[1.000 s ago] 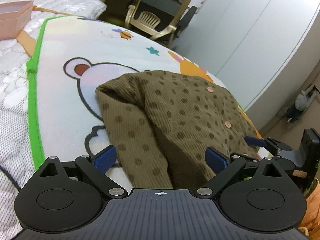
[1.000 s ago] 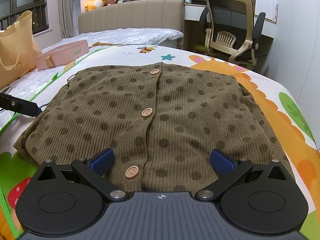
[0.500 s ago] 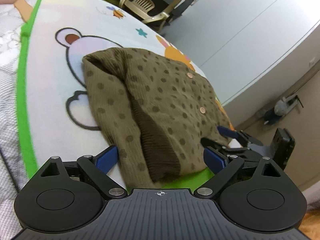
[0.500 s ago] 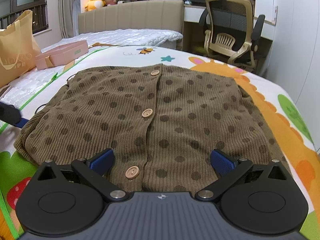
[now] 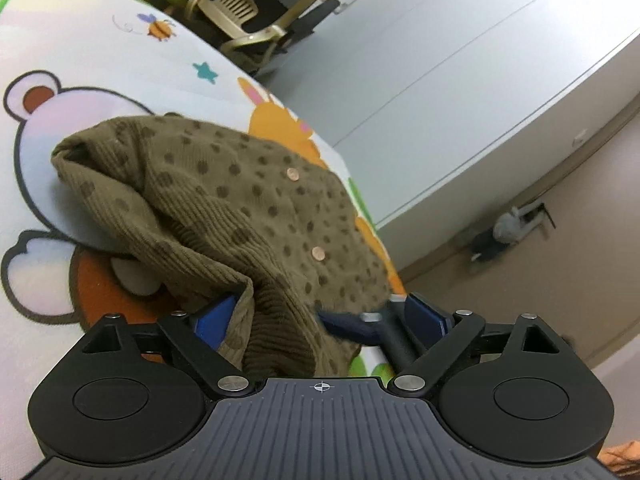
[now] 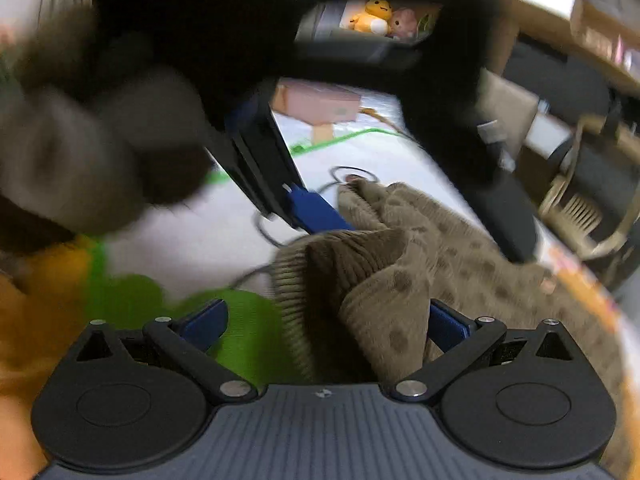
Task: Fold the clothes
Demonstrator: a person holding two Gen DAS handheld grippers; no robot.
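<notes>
A brown polka-dot cardigan point(image 5: 248, 208) with wooden buttons lies on a cartoon play mat point(image 5: 92, 72). Its near ribbed edge is bunched up and rises between the fingers of my left gripper point(image 5: 318, 316), which stands wide open. In the left wrist view, a blue finger of the right gripper point(image 5: 348, 324) pokes in at the same fold. In the blurred right wrist view, my right gripper point(image 6: 326, 324) is open too, with cardigan point(image 6: 384, 292) cloth against its right finger. The left gripper's blue fingertip point(image 6: 316, 210) touches the ribbed hem just ahead.
A blurred gloved hand point(image 6: 80, 152) holding the left gripper fills the upper left of the right wrist view. A pink box point(image 6: 320, 104) sits farther back on the bed. An office chair point(image 5: 244, 8) and a white wardrobe point(image 5: 460, 92) stand beyond the mat's edge.
Both grippers have come together at the cardigan's near left corner. The right one swung sharply left. The ribbed edge, flat before, now bunches up between the open fingers.
</notes>
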